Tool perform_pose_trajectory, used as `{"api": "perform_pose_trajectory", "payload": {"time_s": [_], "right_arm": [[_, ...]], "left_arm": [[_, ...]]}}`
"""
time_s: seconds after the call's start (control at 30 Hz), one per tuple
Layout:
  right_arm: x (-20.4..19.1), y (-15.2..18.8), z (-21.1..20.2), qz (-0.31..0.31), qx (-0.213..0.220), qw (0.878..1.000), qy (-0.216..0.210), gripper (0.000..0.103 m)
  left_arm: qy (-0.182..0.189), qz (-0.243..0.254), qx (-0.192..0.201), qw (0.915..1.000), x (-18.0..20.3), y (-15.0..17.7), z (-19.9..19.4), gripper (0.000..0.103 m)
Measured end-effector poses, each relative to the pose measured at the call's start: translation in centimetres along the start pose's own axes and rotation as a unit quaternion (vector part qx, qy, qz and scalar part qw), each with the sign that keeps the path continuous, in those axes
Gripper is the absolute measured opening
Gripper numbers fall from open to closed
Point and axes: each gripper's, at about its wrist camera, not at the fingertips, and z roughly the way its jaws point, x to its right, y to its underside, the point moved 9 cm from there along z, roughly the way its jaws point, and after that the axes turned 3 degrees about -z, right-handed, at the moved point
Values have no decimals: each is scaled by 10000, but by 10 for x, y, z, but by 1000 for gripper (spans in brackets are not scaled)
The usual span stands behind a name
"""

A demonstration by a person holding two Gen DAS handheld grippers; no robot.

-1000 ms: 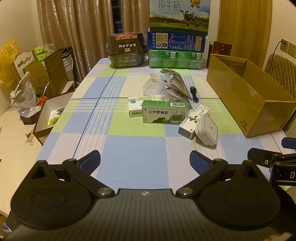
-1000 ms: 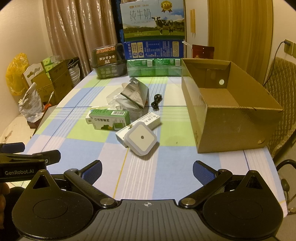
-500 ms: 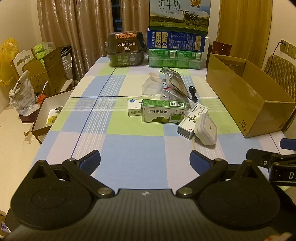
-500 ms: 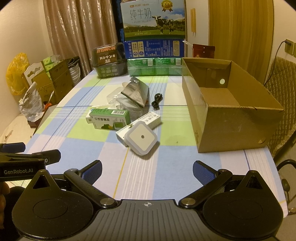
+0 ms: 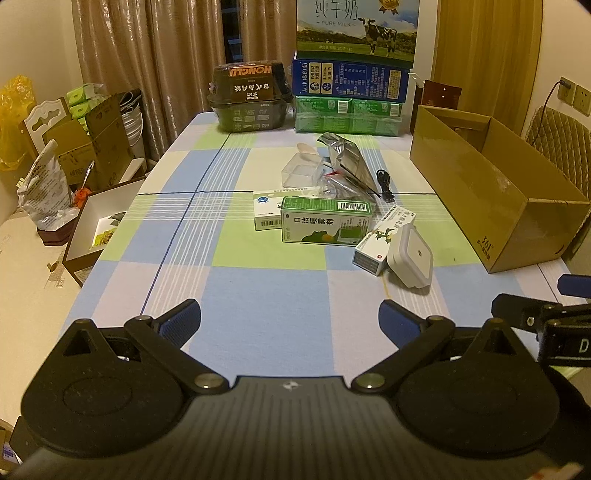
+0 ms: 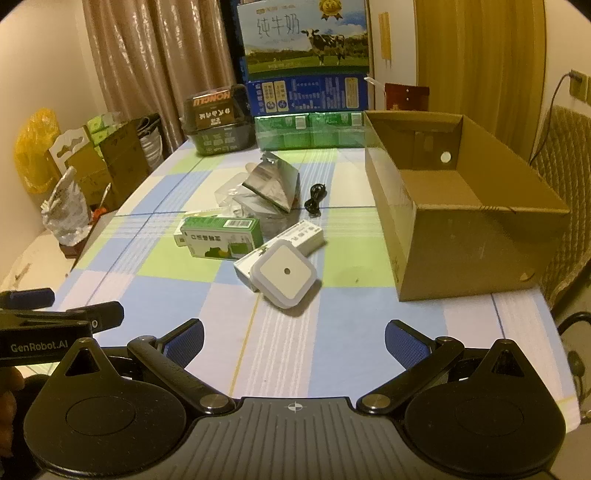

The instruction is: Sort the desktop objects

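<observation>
A pile of small items lies mid-table: a green box [image 5: 325,225] [image 6: 221,236], a white medicine box [image 5: 384,236] [image 6: 295,240], a white square night light [image 5: 412,254] [image 6: 284,273], a silver foil bag [image 5: 347,162] [image 6: 273,181], a clear plastic case [image 5: 301,171] and a black cable [image 5: 384,182] [image 6: 316,197]. An open cardboard box [image 5: 487,192] [image 6: 461,206] stands to the right. My left gripper [image 5: 290,319] is open and empty above the near table edge. My right gripper [image 6: 293,341] is open and empty, just short of the night light.
Milk cartons [image 5: 356,33] and a dark HONGLU package [image 5: 249,96] are stacked at the table's far end. Boxes and bags [image 5: 92,147] crowd the floor to the left. A chair [image 6: 569,184] stands right of the cardboard box. The checked tablecloth [image 5: 258,280] covers the table.
Both grippers have stayed open and nearly still. The left view has shifted slightly; the objects on the table have not moved.
</observation>
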Motion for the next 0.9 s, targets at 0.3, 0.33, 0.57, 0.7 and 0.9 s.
{"api": "perform_pose_trajectory", "payload": {"time_s": [0.3, 0.33, 0.57, 0.7, 0.9], "right_arm": [[2, -14, 6, -446, -74, 9988, -188, 101], [2, -17, 6, -496, -30, 9984, -264, 101], [-10, -39, 13, -1072, 178, 9915, -710, 101], [-16, -49, 21, -1708, 304, 9812, -844, 101], [-18, -53, 47, -2444, 138, 9660, -830, 101]], "left_arm": [[204, -43, -88, 9997, 0, -1, -1, 101], [253, -54, -110, 9996, -1, -1, -2, 101], [464, 263, -89, 9985, 4, -13, 0, 101], [477, 629, 96, 9968, 2, -30, 2, 101], [649, 1194, 530, 9893, -6, -58, 6, 102]]}}
